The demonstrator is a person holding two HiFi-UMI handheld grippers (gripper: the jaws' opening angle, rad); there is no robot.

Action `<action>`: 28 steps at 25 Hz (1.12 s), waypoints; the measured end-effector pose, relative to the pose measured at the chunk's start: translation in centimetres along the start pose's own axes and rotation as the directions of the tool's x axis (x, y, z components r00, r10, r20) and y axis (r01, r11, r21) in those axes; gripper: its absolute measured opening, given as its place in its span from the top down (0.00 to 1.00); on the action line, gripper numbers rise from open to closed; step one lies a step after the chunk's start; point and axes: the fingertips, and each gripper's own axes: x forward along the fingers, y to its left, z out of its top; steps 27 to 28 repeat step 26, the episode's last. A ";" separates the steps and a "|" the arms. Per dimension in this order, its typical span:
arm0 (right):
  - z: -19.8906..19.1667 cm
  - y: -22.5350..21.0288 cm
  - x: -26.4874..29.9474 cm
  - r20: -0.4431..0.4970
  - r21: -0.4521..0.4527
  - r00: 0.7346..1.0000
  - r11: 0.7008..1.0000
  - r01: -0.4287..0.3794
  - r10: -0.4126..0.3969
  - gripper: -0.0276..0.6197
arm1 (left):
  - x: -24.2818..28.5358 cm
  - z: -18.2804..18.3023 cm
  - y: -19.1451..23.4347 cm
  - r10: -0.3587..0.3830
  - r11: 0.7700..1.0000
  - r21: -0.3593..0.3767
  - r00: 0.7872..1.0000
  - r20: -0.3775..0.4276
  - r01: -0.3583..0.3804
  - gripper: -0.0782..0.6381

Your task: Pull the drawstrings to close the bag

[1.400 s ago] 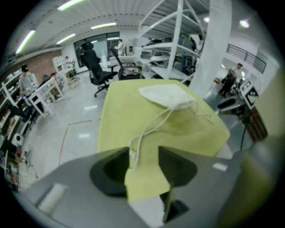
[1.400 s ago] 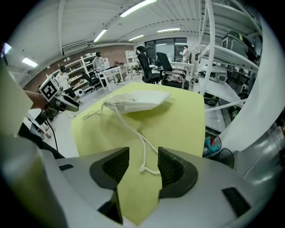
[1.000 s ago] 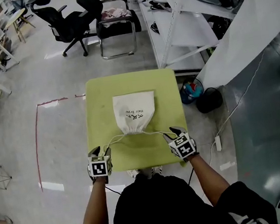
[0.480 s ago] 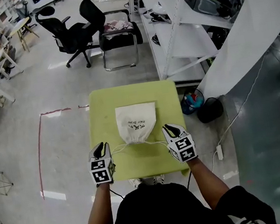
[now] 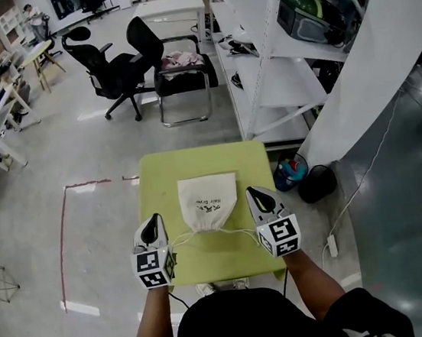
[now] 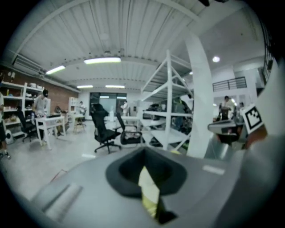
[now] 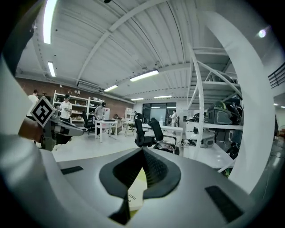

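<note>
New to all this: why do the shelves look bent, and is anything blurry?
Head view: sharp and evenly lit, with the drawstring bag crisp; edges bow outward. Left gripper view: wide-angle lens curves the shelving; whole picture slightly soft. Right gripper view: same curving, sharper, ceiling light bright, corners black.

Print on the bag (image 5: 208, 203) is way too tiny to read; in both gripper views the fingers (image 7: 156, 171) hide most of it.

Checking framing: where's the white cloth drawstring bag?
Head view: the white cloth bag lies centred on the yellow-green table, between left gripper and right gripper.
</note>
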 end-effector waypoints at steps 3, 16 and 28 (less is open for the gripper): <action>2.0 0.1 -0.4 0.053 -0.010 0.999 1.000 0.012 -0.012 0.95 | -0.4 1.7 -0.5 -0.019 1.000 -0.006 0.999 0.043 0.020 0.88; 6.5 0.2 -1.2 0.167 -0.020 0.986 0.999 0.025 -0.021 0.95 | -0.8 4.7 -1.6 -0.043 0.999 0.003 0.992 0.115 0.043 0.88; 6.9 0.4 -1.4 0.183 -0.020 0.983 0.999 0.024 -0.020 0.95 | -0.9 5.2 -2.5 -0.076 0.997 0.023 0.988 0.132 0.074 0.88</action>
